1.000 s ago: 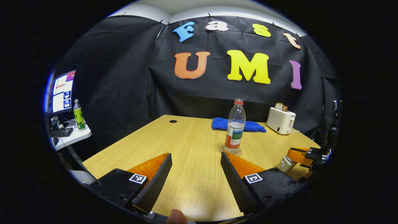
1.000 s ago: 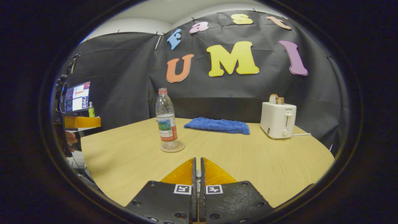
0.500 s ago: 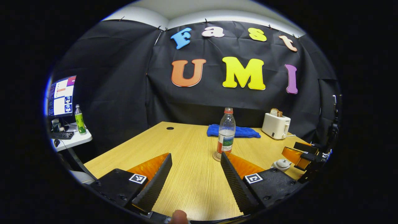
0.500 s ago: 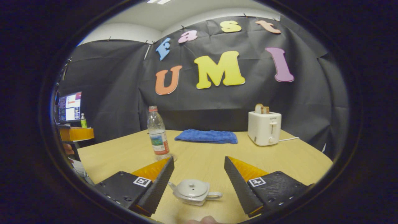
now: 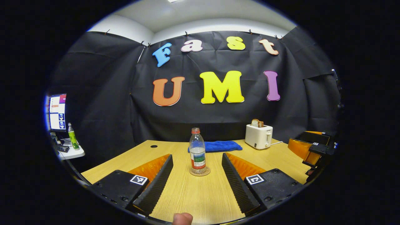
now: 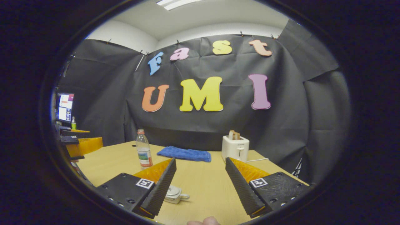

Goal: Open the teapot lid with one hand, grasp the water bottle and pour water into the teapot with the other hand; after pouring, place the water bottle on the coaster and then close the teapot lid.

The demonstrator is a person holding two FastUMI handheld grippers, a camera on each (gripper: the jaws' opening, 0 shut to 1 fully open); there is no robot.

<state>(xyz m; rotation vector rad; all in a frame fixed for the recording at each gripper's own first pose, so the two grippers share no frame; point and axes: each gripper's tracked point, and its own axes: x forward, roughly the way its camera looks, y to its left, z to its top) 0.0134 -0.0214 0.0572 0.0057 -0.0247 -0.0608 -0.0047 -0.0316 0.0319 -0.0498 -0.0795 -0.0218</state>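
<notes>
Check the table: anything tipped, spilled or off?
Nothing stands out. The water bottle stands upright on its coaster, the teapot sits upright with its lid on, and the blue cloth and toaster sit at the back. The table looks dry.

We see the water bottle (image 5: 197, 152) standing upright on the coaster (image 5: 199, 171), out on the table (image 5: 193, 200); behind the bottle lies a folded cloth (image 5: 218, 146), and to the right of the cloth stands a toaster (image 5: 258, 140) with bread in its slot; far off to the left a side desk (image 5: 69, 152) holds a screen (image 5: 56, 112) and another bottle (image 5: 72, 140); in the right gripper view the teapot (image 6: 173, 194) sits on the table with its lid on, nearer to us than the water bottle.
</notes>
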